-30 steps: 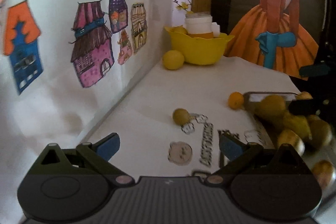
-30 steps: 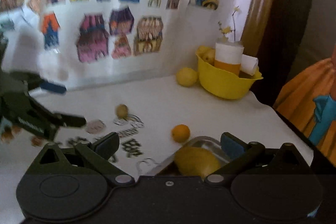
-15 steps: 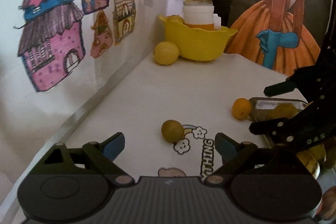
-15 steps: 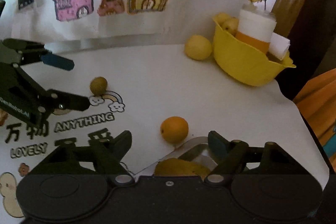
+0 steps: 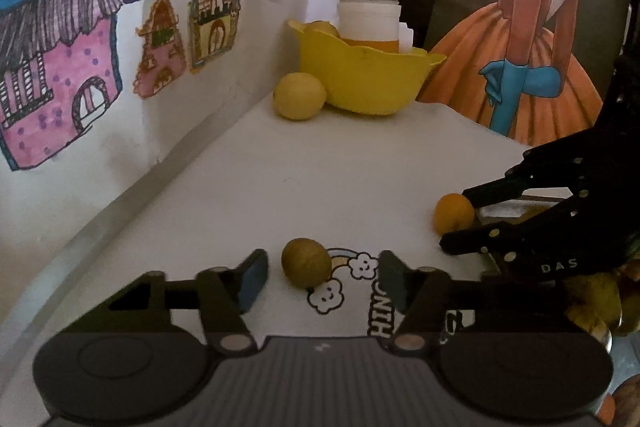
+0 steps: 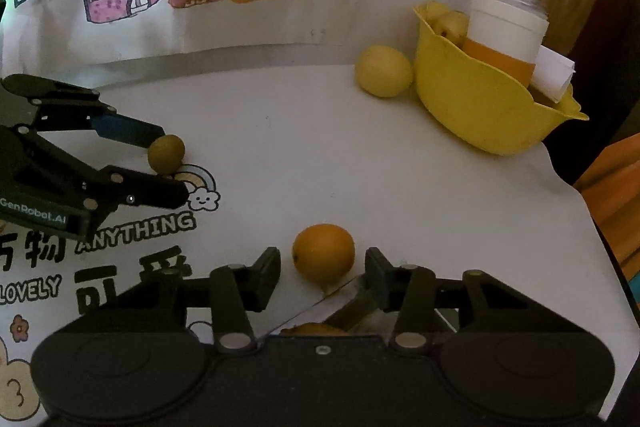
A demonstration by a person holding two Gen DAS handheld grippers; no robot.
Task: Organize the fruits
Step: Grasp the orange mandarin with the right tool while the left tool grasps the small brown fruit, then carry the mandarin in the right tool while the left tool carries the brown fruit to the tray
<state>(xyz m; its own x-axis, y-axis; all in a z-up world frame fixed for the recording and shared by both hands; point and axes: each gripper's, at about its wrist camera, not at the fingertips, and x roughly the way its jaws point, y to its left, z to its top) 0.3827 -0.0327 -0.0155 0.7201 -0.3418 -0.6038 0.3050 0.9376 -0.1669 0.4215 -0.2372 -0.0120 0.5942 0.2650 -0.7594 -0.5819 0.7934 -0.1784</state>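
A small olive-brown fruit (image 5: 306, 263) lies on the white tablecloth between the fingers of my left gripper (image 5: 322, 277). Its jaws are closing, with a gap still showing on both sides of the fruit. In the right wrist view the same fruit (image 6: 166, 154) sits between the left gripper's (image 6: 172, 163) tips. An orange (image 6: 323, 253) rests on the cloth between the fingers of my right gripper (image 6: 322, 273). Those jaws are closing too, and the pads stand just off the peel. The left wrist view shows the orange (image 5: 454, 213) at the right gripper's (image 5: 454, 221) tips.
A yellow bowl (image 6: 480, 107) with a jar (image 6: 506, 23) and fruit stands at the back, a lemon (image 6: 383, 71) beside it. A metal tray (image 6: 348, 291) with yellow fruit (image 5: 592, 299) lies under my right gripper. The wall with house drawings runs along one side. The table edge drops off at right.
Both grippers have come forward and down to the table. The left one now straddles the small brown fruit, the right one the orange. Both pairs of jaws have narrowed.
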